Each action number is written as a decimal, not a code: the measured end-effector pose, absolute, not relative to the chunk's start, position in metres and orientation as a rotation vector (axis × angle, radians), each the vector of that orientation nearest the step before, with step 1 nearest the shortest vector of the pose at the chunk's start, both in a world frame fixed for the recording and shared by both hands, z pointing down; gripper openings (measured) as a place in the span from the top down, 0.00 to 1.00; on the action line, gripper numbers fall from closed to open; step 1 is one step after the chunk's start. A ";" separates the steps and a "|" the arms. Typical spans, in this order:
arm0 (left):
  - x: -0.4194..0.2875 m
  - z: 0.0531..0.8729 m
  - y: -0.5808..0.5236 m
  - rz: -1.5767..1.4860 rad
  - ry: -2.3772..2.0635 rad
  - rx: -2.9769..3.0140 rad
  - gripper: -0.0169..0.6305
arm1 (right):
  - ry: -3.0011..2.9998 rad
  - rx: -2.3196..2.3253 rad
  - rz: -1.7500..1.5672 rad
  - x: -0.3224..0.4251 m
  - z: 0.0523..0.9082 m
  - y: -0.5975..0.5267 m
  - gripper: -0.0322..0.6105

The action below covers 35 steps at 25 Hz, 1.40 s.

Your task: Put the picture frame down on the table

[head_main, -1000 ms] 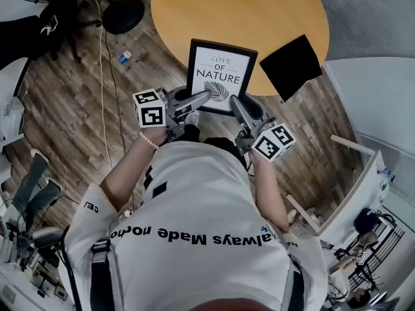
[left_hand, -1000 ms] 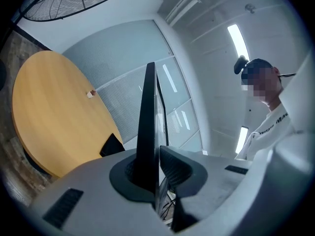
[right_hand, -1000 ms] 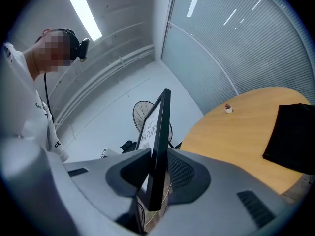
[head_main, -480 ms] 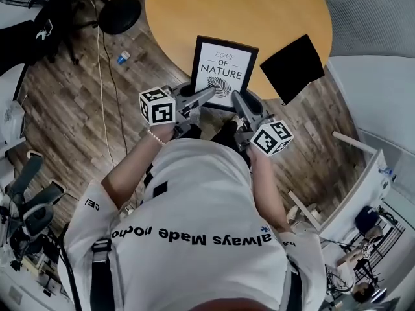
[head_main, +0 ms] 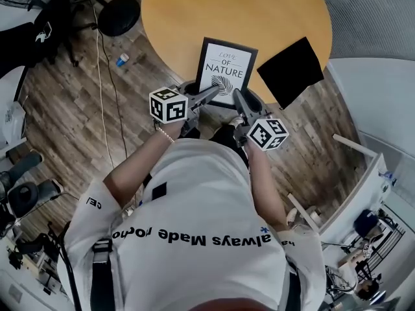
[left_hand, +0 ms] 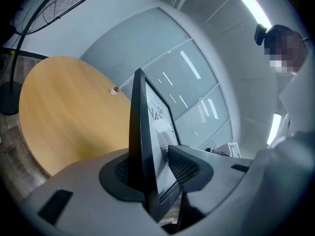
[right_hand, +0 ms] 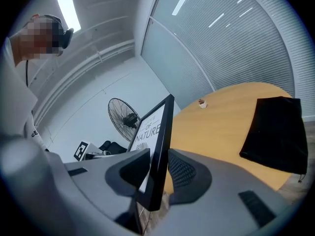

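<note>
black picture frame (head_main: pixel 226 70), white inside, honey-tan table (head_main: pixel 194 18), black sheet (head_main: pixel 290 69), perhaps cloth, brown plank-patterned floor (head_main: pixel 71 102)

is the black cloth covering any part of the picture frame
No, the black cloth lies beside the picture frame, whose whole print shows.

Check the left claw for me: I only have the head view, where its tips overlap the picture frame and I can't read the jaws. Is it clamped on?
Observer: No. In the left gripper view, the left claw has just been opening. The picture frame stands edge-on between its jaws, with a gap showing at the pad on the printed side.
Operator: So what is holding it, the right claw?
Observer: It looks that way. In the right gripper view, the right claw has a pad against each face of the frame.
</note>
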<state>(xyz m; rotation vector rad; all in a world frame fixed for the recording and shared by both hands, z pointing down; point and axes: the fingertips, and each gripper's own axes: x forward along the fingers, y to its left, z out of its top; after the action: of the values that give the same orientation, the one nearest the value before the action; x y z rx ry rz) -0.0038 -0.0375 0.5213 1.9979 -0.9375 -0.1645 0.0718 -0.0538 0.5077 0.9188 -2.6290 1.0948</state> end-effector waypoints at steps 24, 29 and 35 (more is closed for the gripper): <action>-0.015 0.631 -0.069 0.117 -1.031 1.857 0.62 | -2.396 1.022 1.177 0.070 0.610 -0.084 0.75; -0.018 0.650 -0.073 0.198 -1.044 1.825 0.60 | -2.343 1.041 1.221 0.070 0.628 -0.088 0.75; -0.021 0.666 -0.080 0.307 -1.075 1.812 0.57 | -2.288 1.073 1.287 0.070 0.647 -0.094 0.75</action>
<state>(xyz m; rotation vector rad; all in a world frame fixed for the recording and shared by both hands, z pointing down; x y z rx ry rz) -0.0209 -0.0804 0.6655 1.8119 -1.0751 0.3075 0.0703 -0.0938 0.6465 1.0733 -2.2876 1.2869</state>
